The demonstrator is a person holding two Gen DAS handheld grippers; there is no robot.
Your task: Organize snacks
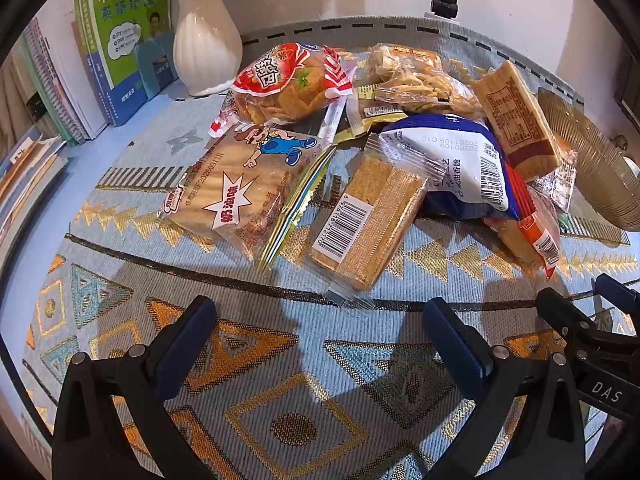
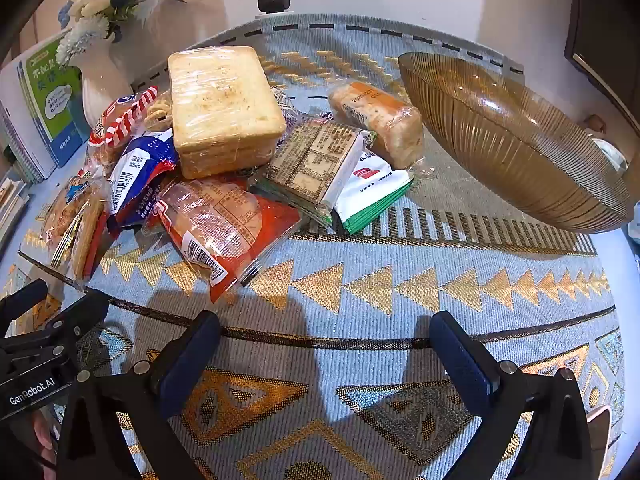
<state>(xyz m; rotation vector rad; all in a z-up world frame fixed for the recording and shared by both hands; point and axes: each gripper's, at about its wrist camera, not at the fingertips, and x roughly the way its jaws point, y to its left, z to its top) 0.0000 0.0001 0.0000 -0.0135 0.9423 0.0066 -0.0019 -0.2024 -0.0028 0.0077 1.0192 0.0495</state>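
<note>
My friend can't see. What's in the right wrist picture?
A pile of wrapped snacks sits on a patterned cloth, with an empty brown bowl to its right. The open right gripper hovers in front, holding nothing.

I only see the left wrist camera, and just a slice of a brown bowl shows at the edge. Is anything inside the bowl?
Observer: No. The right wrist view shows the inside of the brown bowl, and there are no snacks in it.
Operator: Are any snacks hiding behind the pile?
Observer: Yes. Green-and-white packets lie on the bowl's side of the pile, on the tablecloth.
Operator: Is the other hand-held gripper holding something?
Observer: No. The right hand-held gripper is open, with only tablecloth between its fingers.
</note>
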